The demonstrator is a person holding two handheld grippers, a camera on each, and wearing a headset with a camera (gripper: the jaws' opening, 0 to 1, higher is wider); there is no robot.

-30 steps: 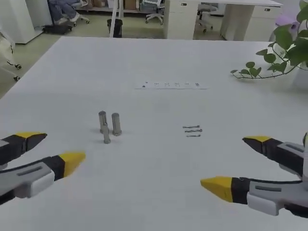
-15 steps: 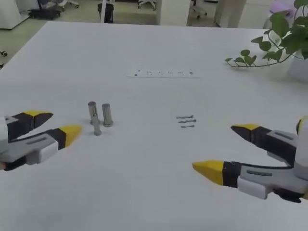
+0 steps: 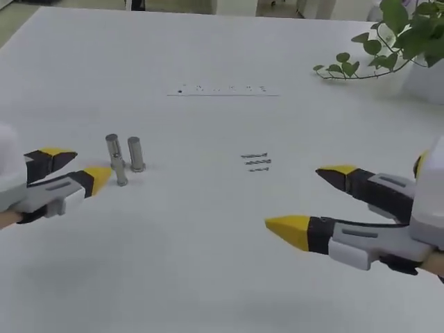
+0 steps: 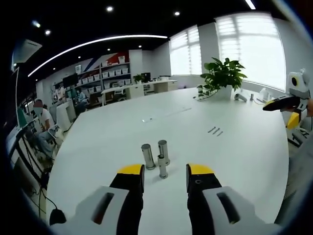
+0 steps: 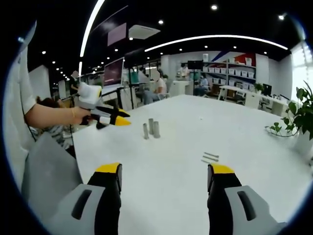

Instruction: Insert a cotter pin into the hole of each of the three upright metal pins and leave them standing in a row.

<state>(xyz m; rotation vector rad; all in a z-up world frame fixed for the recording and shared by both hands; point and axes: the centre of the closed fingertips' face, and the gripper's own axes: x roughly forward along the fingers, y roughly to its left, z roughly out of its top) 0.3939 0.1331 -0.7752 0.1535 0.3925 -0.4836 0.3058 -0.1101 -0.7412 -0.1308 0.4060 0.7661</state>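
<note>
Metal pins (image 3: 135, 154) stand just ahead of the left hand-held gripper (image 3: 81, 165), jaws released.

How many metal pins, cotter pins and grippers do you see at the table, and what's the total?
Metal pins: 3
Cotter pins: 3
Grippers: 2, the left gripper and the right gripper
Total: 8
</note>
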